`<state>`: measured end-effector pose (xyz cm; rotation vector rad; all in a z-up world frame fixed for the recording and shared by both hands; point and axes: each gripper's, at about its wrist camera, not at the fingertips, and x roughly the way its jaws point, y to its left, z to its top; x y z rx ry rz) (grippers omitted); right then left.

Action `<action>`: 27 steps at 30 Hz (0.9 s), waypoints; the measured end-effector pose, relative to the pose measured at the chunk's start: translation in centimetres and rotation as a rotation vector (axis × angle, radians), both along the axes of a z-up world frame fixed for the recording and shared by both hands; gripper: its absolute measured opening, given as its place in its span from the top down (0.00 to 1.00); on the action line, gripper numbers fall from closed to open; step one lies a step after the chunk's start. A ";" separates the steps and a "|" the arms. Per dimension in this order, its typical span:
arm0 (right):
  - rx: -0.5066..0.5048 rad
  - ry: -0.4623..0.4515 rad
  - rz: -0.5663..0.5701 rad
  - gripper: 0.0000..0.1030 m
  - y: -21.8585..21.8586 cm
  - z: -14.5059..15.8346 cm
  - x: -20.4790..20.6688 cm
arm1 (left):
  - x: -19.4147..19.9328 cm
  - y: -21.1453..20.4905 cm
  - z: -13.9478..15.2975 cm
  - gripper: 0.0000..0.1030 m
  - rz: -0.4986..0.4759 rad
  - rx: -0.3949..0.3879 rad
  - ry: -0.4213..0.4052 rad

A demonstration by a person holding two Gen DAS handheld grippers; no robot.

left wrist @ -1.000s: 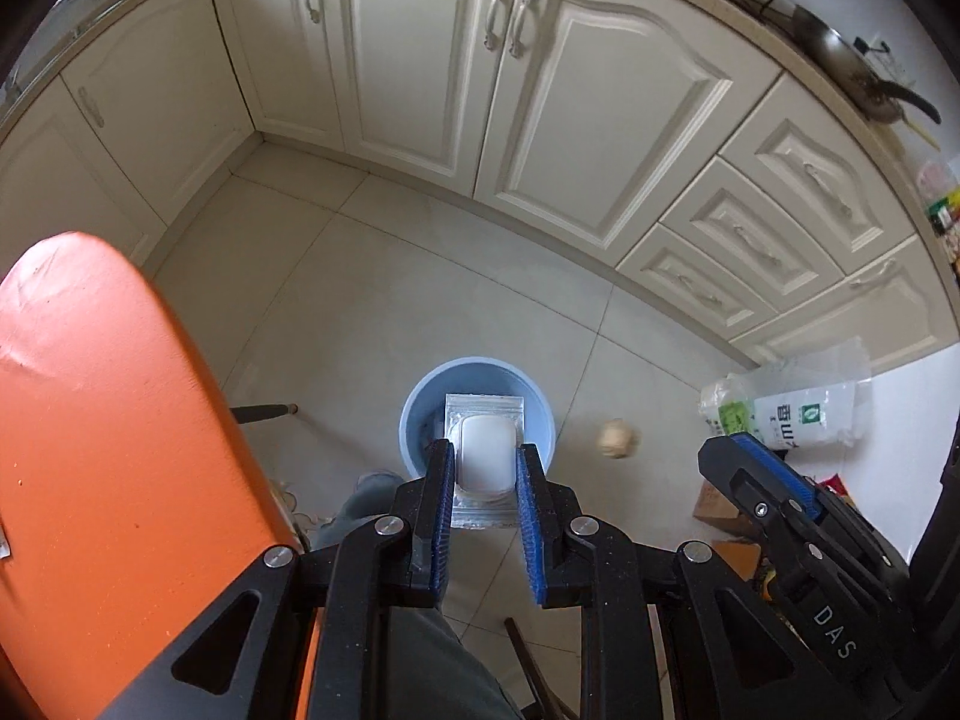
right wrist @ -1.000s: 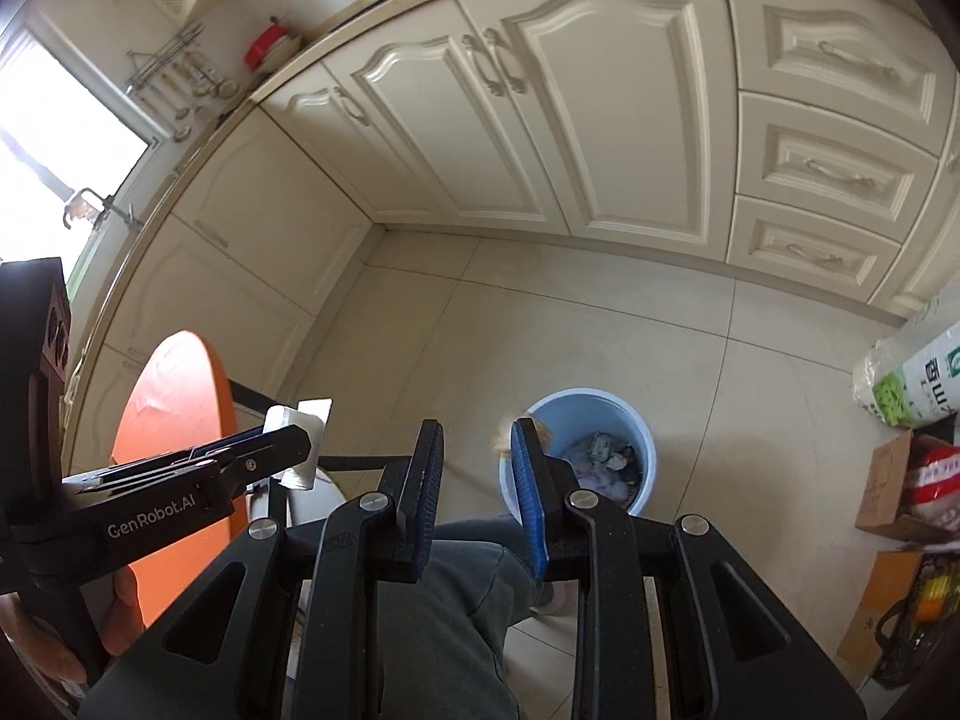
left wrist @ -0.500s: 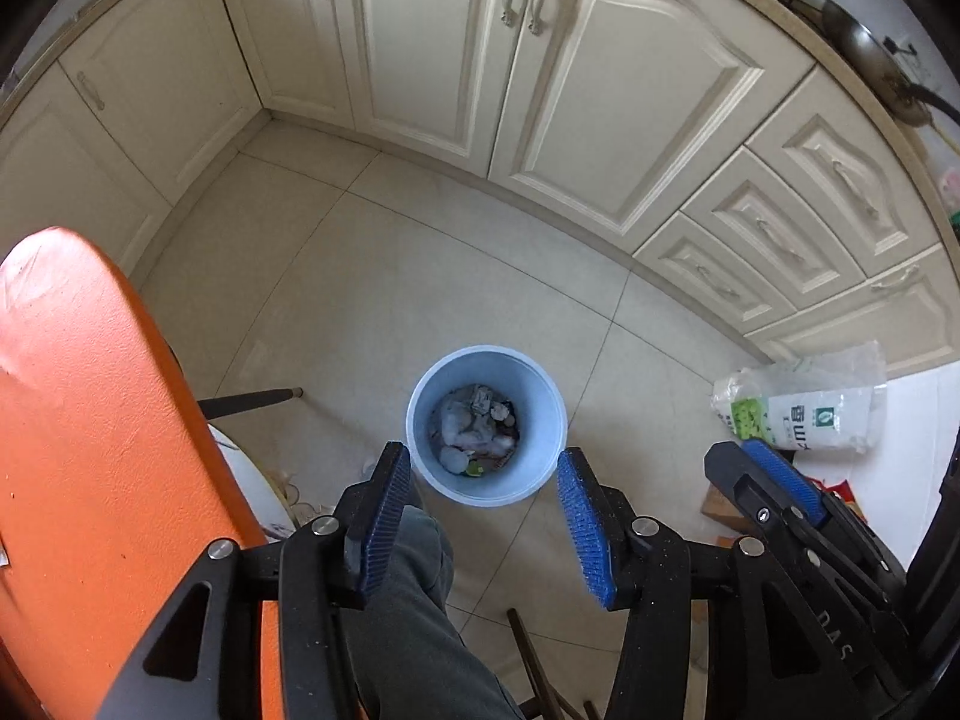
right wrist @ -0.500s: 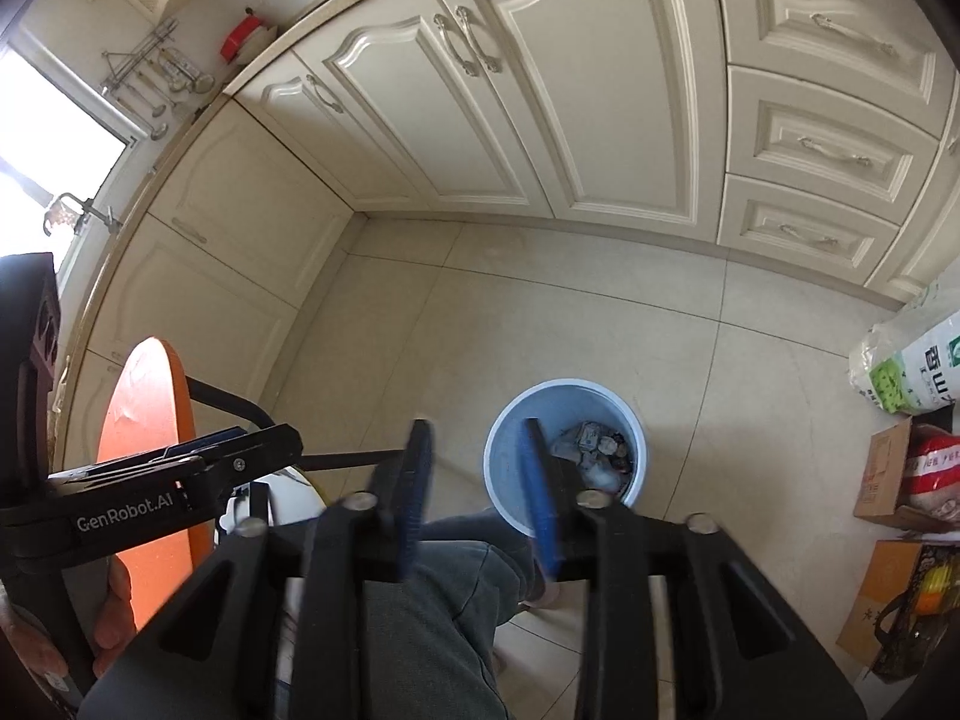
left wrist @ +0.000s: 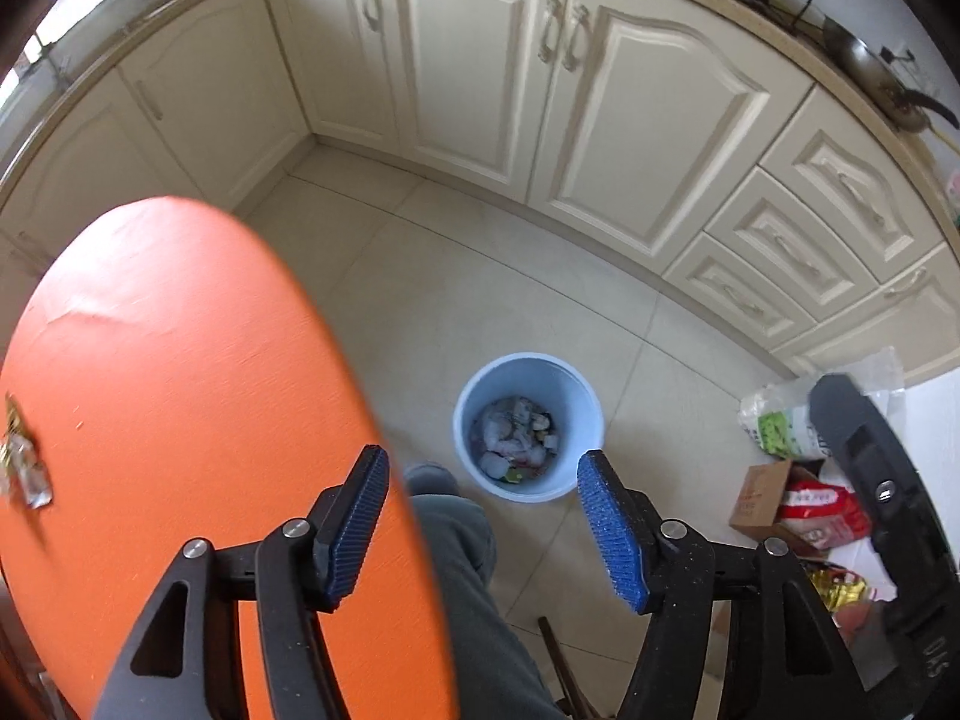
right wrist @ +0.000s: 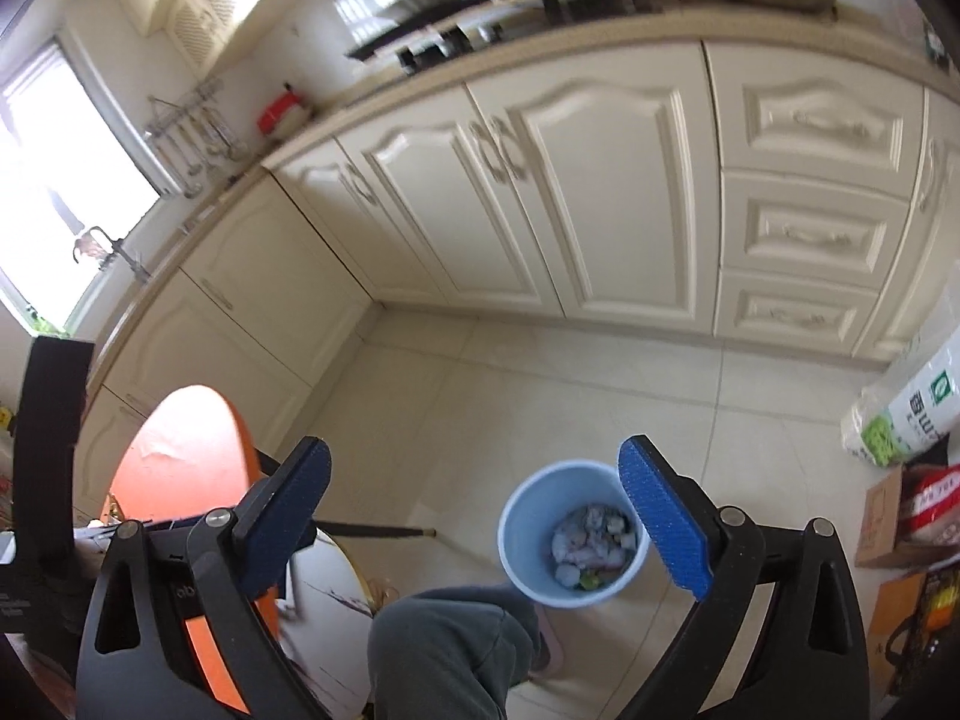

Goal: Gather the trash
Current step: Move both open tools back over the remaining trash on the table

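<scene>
A pale blue trash bin (left wrist: 528, 426) stands on the tiled floor, holding several crumpled wrappers (left wrist: 516, 438). My left gripper (left wrist: 486, 516) hangs above and in front of it, jaws opening with nothing between them. In the right wrist view the same bin (right wrist: 573, 537) sits below my right gripper (right wrist: 474, 501), whose jaws are opening wide and hold nothing. A crumpled wrapper (left wrist: 24, 465) lies on the orange table (left wrist: 180, 420) at the far left. The body of the right gripper (left wrist: 876, 516) shows at the right edge.
Cream kitchen cabinets (left wrist: 540, 90) run along the back. A person's grey trouser leg (left wrist: 474, 594) is below the grippers. A white-green bag (left wrist: 792, 420) and cardboard boxes (left wrist: 774, 498) stand on the floor at right. A white stool (right wrist: 324, 618) sits beside the table.
The left gripper let go of the white packet, which fell into the bin, and swung left over the table edge. The right gripper opened wide and tilted up.
</scene>
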<state>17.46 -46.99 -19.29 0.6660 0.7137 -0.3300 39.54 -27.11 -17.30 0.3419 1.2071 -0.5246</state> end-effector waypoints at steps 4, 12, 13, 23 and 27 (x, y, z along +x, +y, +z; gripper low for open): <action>-0.065 -0.091 0.043 0.00 2.9 2.7 -0.4 | -2.0 4.3 1.8 0.39 0.078 -0.022 -0.047; -0.205 -0.227 0.225 0.00 11.0 6.7 -0.8 | -7.6 15.1 5.7 0.34 0.290 -0.104 -0.179; -0.205 -0.257 0.233 0.00 12.0 7.0 -0.9 | -8.4 16.3 6.0 0.31 0.311 -0.111 -0.190; -0.162 -0.326 0.324 0.00 20.6 9.3 0.1 | -16.1 28.5 9.3 0.23 0.536 -0.182 -0.278; -0.222 -0.333 0.376 0.00 24.4 9.8 0.9 | -18.0 32.0 9.7 0.23 0.596 -0.188 -0.296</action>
